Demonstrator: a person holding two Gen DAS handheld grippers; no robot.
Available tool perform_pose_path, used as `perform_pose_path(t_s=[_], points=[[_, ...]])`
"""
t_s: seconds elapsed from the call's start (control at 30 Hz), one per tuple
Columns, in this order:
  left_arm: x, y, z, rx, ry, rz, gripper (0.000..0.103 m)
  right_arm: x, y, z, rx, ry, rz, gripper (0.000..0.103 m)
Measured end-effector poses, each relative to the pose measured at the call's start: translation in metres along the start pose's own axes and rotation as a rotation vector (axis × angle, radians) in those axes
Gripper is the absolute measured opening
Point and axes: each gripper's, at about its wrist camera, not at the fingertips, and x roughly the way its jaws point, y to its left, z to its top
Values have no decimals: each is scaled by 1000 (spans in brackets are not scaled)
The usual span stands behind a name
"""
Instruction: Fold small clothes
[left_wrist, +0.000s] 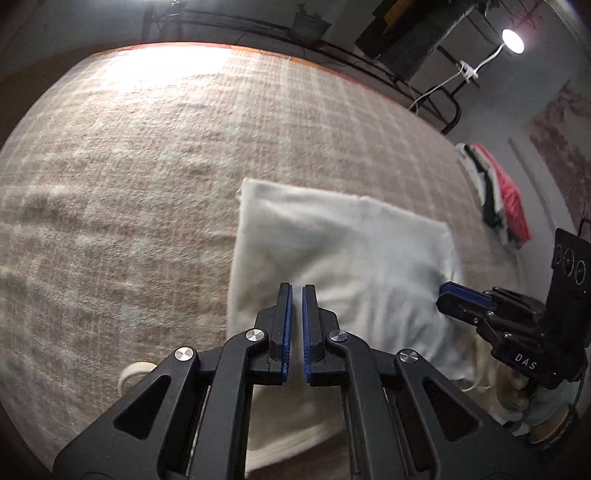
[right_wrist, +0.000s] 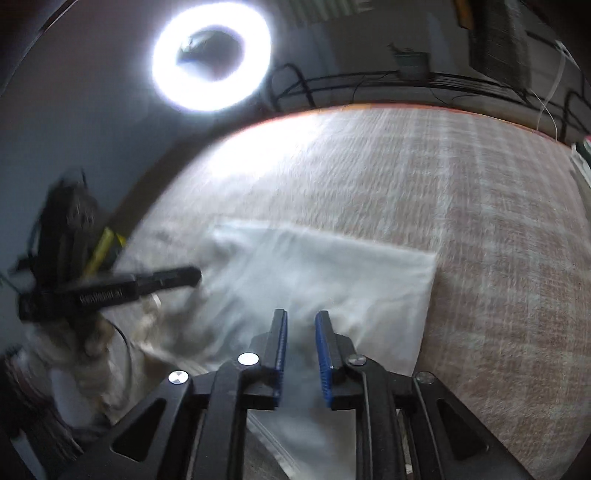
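A white garment (left_wrist: 343, 254) lies folded flat on the beige checked blanket (left_wrist: 147, 166). It also shows in the right wrist view (right_wrist: 325, 273), blurred. My left gripper (left_wrist: 297, 291) hovers over the garment's near left part, jaws nearly closed with a thin gap and nothing between them. My right gripper (right_wrist: 301, 317) is over the garment's near edge, jaws slightly apart and empty. The right gripper shows in the left wrist view (left_wrist: 448, 291) at the garment's right edge. The left gripper shows in the right wrist view (right_wrist: 192, 275) at the garment's left edge.
A pile of red, green and white clothes (left_wrist: 495, 195) lies at the blanket's right edge. A cream garment (left_wrist: 495, 369) sits bunched at the near right. A ring light (right_wrist: 210, 55) shines beyond the bed, and a lamp (left_wrist: 512, 40) at the far right.
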Motion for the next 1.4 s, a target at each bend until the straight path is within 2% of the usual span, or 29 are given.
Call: perform_pose_path(t_s=[0.07,0.17,0.23,0.3,0.37,0.5,0.6,0.67,0.77,0.83,0.87,0.9,1.03,1.17,1.23,1.4], points=[[-2,6,-2,9,-6,10,1,11,1,-8,-22,47,-51,13],[-9,14,-3,-24,-14,33,1,5,2,-13,-46,41,-73,14],[-16,16,-7,-46,-17,5,1,-3,6,-13,-53,24,-78,18],[-22,12,-10,-32,-26,-29,1,-10,11,-13,-57,3,-46,18],[-23,1,-15,14,-27,-31,1,-16,26,-13,-89,-18,9,19],[-15,-8,-28,65,13,-13,1,-6,51,-18,-163,17,3,19],[-18,-1,-33,80,10,-5,8,6,49,-27,-164,72,-35,19],[-24,6,-35,78,10,-13,8,4,45,-31,-152,83,-24,19],[-34,26,-38,25,17,-52,8,-8,31,-41,-136,109,-4,25],[-43,36,-36,-19,5,-65,16,-23,21,-49,-126,116,13,29],[-47,41,-35,-37,-8,-67,29,-29,17,-50,-113,116,34,30],[-52,49,-34,-63,-23,-77,35,-39,10,-52,-96,104,58,33],[-55,73,-24,-168,-30,-121,36,-63,-22,-51,16,19,72,46],[-41,92,-20,-291,21,-217,37,-58,-66,-49,230,1,135,45],[-34,102,-20,-343,41,-249,37,-53,-79,-49,287,0,157,44],[-25,112,-17,-367,71,-306,37,-43,-102,-50,382,8,205,44]])
